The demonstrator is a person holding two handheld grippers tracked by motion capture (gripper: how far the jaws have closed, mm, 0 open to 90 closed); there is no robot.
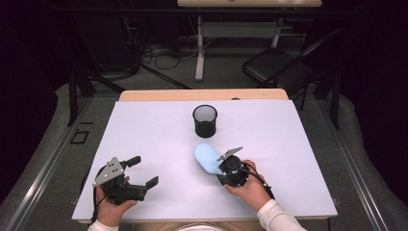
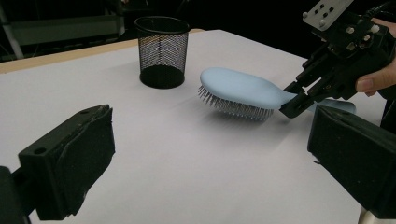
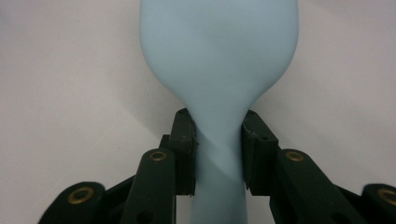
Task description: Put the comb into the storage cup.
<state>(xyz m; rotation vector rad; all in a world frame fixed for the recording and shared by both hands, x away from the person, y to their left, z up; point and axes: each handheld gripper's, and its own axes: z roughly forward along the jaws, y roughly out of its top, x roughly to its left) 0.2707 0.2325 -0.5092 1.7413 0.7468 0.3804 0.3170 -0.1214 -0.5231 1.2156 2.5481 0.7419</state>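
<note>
A light blue hairbrush (image 1: 207, 158) lies bristles down on the white table (image 1: 154, 139), head pointing toward a black mesh cup (image 1: 205, 121). My right gripper (image 1: 222, 168) is shut on the brush's narrow handle. In the right gripper view both pads (image 3: 186, 154) press the handle's sides just behind the head (image 3: 219, 56). My left gripper (image 1: 144, 172) rests near the front left, open, with nothing between its jaws. The left gripper view shows the brush (image 2: 238, 88), the cup (image 2: 162, 51) and the right gripper (image 2: 294, 100) beyond my left gripper (image 2: 210, 154).
The mesh cup stands upright a little behind the brush head, near the table's middle back. A wooden edge (image 1: 202, 95) runs along the far side. Beyond it stand a black chair (image 1: 279, 67) and a desk leg (image 1: 199, 48), with cables on the floor.
</note>
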